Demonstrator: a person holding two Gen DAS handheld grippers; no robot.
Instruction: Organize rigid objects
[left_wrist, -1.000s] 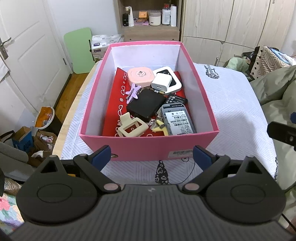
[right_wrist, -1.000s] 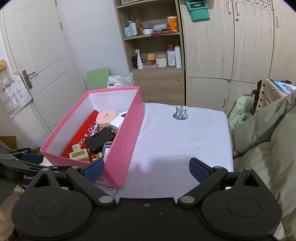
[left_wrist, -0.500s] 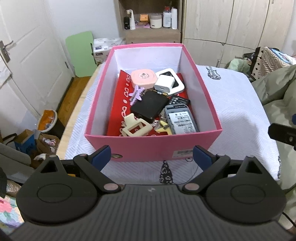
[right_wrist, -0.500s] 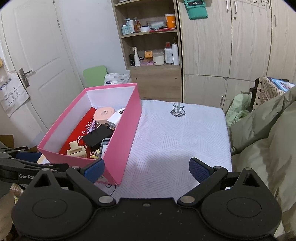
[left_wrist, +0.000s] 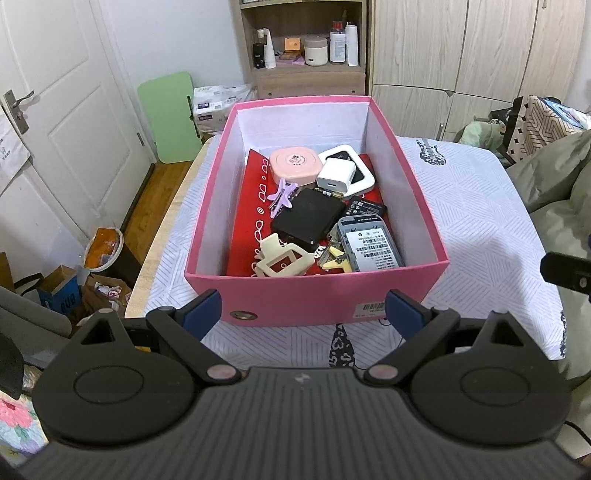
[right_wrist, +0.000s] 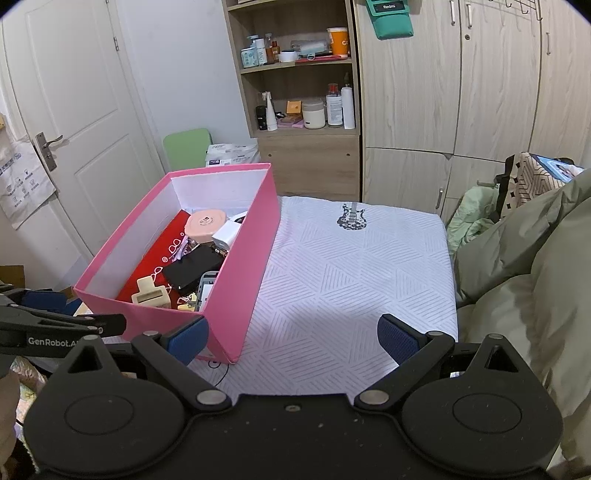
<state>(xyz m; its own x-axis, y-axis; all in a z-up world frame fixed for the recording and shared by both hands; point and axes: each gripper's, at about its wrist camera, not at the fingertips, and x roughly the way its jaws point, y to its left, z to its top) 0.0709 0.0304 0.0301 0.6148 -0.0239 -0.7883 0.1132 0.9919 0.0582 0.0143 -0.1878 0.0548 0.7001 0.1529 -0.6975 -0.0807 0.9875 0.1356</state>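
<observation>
So the pink box (left_wrist: 314, 302) sits on the worktop (left_wrist: 480, 229), which has a white patterned cloth over it, and all the small rigid stuff is piled inside on a red liner (left_wrist: 247, 221). Looking from the left wrist cam: a round-cornered pink case (left_wrist: 293, 164) is at 12 o'clock in the pile, with a white charger block (left_wrist: 335, 176) just beside it at 3 o'clock, lying on top of a white-framed black thing (left_wrist: 360, 173). A purple hair clip (left_wrist: 282, 195) lies just below the pink case, touching a flat black box (left_wrist: 308, 218) in the middle. A cream claw clip (left_wrist: 282, 260) is down at 7 o'clock near the front wall, and a grey phone back with barcode stickers (left_wrist: 371, 243) is at 5 o'clock with some yellowish bits (left_wrist: 336, 258) next to it. The left gripper (left_wrist: 303, 312) hangs just in front of the box's near wall, fingers spread wide with nothing between them. The right gripper (right_wrist: 291, 336) is over the bare cloth at the box's 3 o'clock side, fingers also spread apart and holding nothing, its left pad just by the box's near corner. In the right cam the pink box (right_wrist: 255, 266) is at 9 o'clock and the left gripper (right_wrist: 55, 325) pokes in from the left edge.
</observation>
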